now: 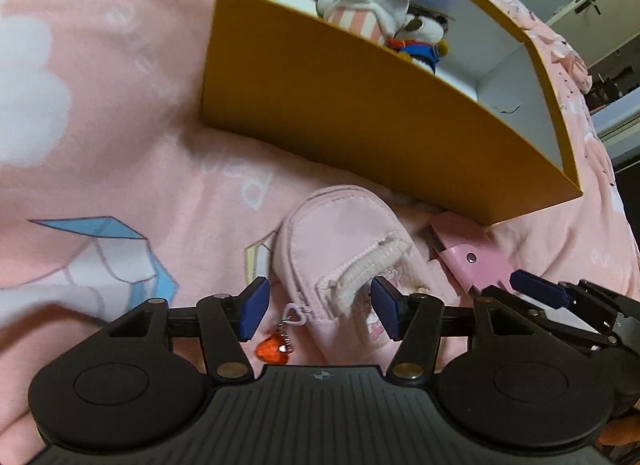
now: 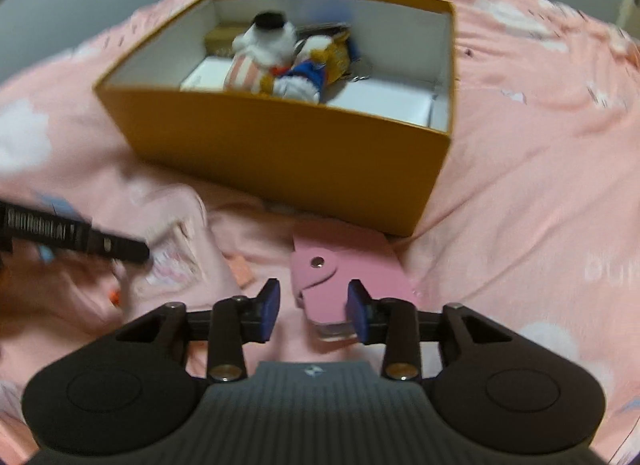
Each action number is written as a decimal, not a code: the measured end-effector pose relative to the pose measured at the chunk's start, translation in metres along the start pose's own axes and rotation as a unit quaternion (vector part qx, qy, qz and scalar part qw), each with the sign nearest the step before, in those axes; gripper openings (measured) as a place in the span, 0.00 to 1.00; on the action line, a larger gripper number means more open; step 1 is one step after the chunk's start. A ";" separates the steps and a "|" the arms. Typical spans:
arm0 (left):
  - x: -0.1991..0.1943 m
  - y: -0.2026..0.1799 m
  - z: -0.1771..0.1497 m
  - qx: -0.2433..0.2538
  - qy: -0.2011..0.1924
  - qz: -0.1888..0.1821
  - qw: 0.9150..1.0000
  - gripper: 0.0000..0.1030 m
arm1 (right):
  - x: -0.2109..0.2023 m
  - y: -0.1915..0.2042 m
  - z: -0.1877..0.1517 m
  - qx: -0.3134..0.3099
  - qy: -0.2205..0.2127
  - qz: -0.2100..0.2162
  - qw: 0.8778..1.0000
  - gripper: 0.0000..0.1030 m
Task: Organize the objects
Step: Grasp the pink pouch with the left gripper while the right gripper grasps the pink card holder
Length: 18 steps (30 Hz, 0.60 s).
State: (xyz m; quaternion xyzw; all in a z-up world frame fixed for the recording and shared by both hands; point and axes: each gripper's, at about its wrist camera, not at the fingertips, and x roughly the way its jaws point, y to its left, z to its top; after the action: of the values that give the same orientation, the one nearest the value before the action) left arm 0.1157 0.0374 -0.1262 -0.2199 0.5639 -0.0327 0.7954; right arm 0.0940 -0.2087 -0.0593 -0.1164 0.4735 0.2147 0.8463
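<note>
Spanning the lower half of the left wrist view, the left gripper [image 1: 318,315] holds its blue-padded fingers [image 1: 253,313] spread apart around the near end of a soft pink fabric pouch [image 1: 344,261]; whether the pads touch the cloth cannot be told. The pouch is rounded and stitched, with a fuzzy open zipper edge and a faceted red heart charm [image 1: 273,351] dangling on a short chain at lower centre.

In the right wrist view, the right gripper [image 2: 313,315] also stands released, its pads flanking the near end of a smooth pink leatherette case [image 2: 344,273] with a curved flap and a metal snap. A clear glossy part shows at the case's near end.

Both items lie on a wrinkled pink bedsheet [image 2: 520,185] printed with white clouds, just beside the near wall of a rigid mustard-yellow cardboard box [image 2: 280,145] with a white interior. Inside the box, at upper centre, lie plush toys [image 2: 276,53] on flat white and tan cartons.
</note>
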 end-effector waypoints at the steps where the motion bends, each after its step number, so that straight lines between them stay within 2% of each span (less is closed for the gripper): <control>1: 0.003 -0.001 0.000 -0.001 0.003 0.002 1.000 0.63 | 0.003 0.002 0.001 -0.016 0.003 -0.005 1.000 0.43; 4: 0.010 -0.005 0.001 0.000 0.010 0.003 1.000 0.63 | 0.017 0.013 0.008 -0.065 0.018 -0.022 0.997 0.43; 7: 0.012 -0.007 0.000 0.009 0.009 0.007 1.000 0.58 | 0.033 0.021 0.013 -0.104 0.038 -0.037 0.993 0.43; 11: 0.009 -0.003 -0.001 0.010 0.003 0.004 1.000 0.43 | 0.050 0.031 0.016 -0.161 0.054 -0.069 0.983 0.51; 14: 0.003 -0.003 -0.003 0.038 -0.004 -0.001 0.999 0.35 | 0.058 0.039 0.013 -0.202 0.062 -0.089 0.973 0.55; 18: -0.010 -0.014 -0.008 0.098 -0.024 0.016 0.995 0.33 | 0.062 0.044 0.007 -0.235 0.069 -0.118 0.962 0.52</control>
State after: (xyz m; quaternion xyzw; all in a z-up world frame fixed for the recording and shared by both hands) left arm 0.1081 0.0256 -0.1143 -0.1326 0.5422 -0.0691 0.8268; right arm 0.1065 -0.1513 -0.1086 -0.3821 0.4498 0.2099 0.7795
